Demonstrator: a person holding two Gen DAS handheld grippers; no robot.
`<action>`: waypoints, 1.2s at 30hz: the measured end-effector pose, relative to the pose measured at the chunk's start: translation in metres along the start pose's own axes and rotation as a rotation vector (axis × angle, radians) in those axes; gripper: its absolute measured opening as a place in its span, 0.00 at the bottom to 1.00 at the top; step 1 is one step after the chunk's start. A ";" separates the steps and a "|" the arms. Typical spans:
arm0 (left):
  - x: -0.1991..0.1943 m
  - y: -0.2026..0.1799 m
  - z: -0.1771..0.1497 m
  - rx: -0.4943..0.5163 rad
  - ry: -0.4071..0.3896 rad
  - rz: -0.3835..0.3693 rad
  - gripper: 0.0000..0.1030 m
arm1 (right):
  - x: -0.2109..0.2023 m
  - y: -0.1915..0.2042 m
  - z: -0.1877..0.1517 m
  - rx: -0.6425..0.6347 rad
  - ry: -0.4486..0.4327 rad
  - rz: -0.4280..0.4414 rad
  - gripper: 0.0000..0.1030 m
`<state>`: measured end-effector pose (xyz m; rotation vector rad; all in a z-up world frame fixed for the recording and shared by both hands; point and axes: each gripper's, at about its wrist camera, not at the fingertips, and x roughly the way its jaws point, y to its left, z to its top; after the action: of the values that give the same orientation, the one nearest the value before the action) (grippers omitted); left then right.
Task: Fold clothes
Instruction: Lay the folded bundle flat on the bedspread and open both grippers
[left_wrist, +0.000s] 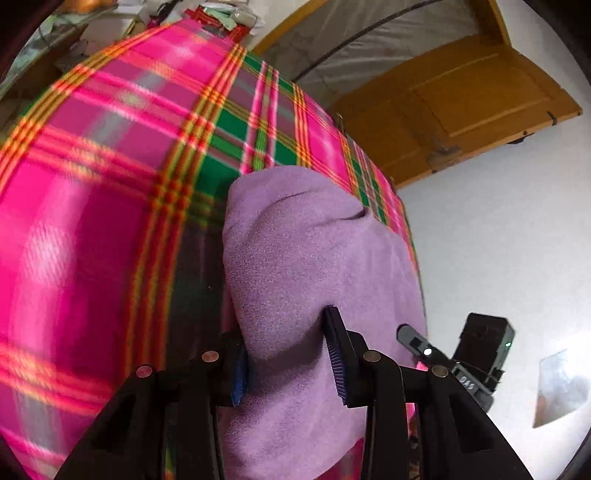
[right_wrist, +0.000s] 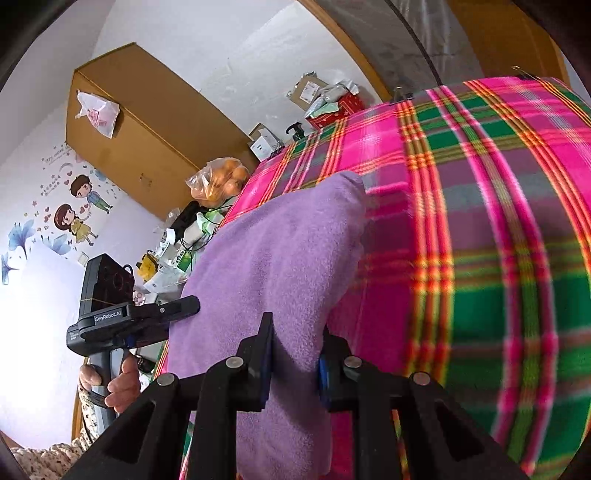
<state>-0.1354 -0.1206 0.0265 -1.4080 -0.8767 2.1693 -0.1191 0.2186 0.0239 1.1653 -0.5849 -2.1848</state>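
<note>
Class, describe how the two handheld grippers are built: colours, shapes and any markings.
Both grippers are black angular frames with round silver bolt heads and blue ribbed pads on the fingers. The left gripper, seen from the right wrist, has a pistol-style handle and white "GenRobot.AI" lettering.

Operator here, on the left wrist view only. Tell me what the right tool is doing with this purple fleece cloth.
Observer: The right tool is shut on the purple fleece cloth, pinching a fold of it.
Operator: Report what lies past the pink and green plaid blanket's far side.
Observer: A clear bag of oranges sits by the pink and green plaid blanket.
Operator: Say who holds the left tool.
Observer: A bare hand grips its handle.
</note>
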 end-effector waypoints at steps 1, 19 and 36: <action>0.001 0.002 0.005 0.002 -0.006 0.009 0.37 | 0.004 0.002 0.004 -0.004 0.000 -0.002 0.19; 0.014 0.030 0.066 0.008 -0.052 0.073 0.37 | 0.053 -0.012 0.039 0.014 0.004 -0.030 0.20; -0.006 0.031 0.032 0.042 -0.109 0.161 0.54 | 0.043 0.007 0.014 -0.092 -0.029 -0.197 0.32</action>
<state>-0.1620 -0.1561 0.0184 -1.3947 -0.7737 2.3897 -0.1479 0.1858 0.0104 1.1871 -0.3902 -2.3712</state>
